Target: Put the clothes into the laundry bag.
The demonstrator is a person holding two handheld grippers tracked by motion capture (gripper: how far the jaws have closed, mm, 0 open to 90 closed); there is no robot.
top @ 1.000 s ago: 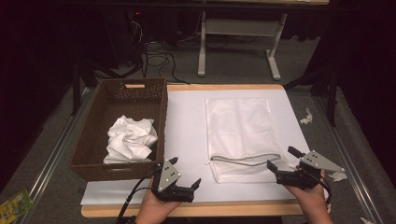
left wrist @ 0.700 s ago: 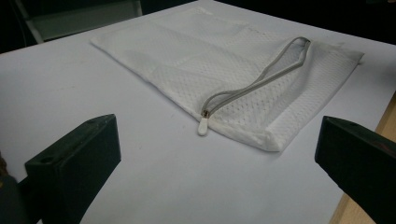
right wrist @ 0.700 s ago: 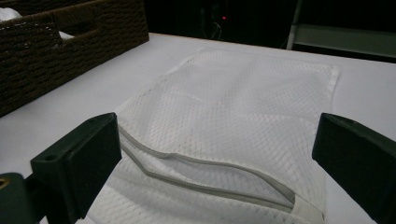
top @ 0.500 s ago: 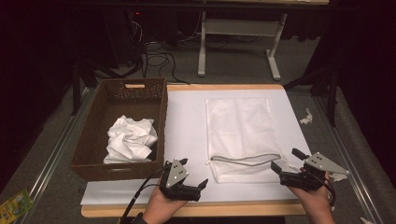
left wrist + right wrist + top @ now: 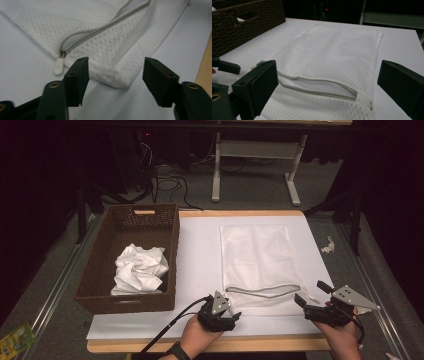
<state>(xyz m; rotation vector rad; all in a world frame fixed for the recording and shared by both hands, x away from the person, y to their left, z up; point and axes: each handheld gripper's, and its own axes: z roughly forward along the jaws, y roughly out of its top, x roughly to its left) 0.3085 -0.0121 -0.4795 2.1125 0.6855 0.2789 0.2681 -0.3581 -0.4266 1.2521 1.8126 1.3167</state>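
One mesh bag (image 5: 257, 265), one basket (image 5: 130, 262) (one cloth (image 5: 140, 269) inside), left gripper (image 5: 116, 75) jaws closing around the bag corner, right gripper (image 5: 327, 85) released

To my left a brown wicker basket (image 5: 95, 285) sits on the counter (image 5: 200, 250), with a crumpled white cloth (image 5: 140, 269) lying inside. Cables (image 5: 167, 182) trail on the far floor.

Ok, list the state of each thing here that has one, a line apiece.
mesh bag: flat on the table, near corner lifted between the left jaws.
zipper: partly open, pull at its end.
white cloth: crumpled in the basket.
wicker basket: upright, open-topped.
left gripper: jaws just been closing, pads not touching the corner.
right gripper: wide open, holding nothing.
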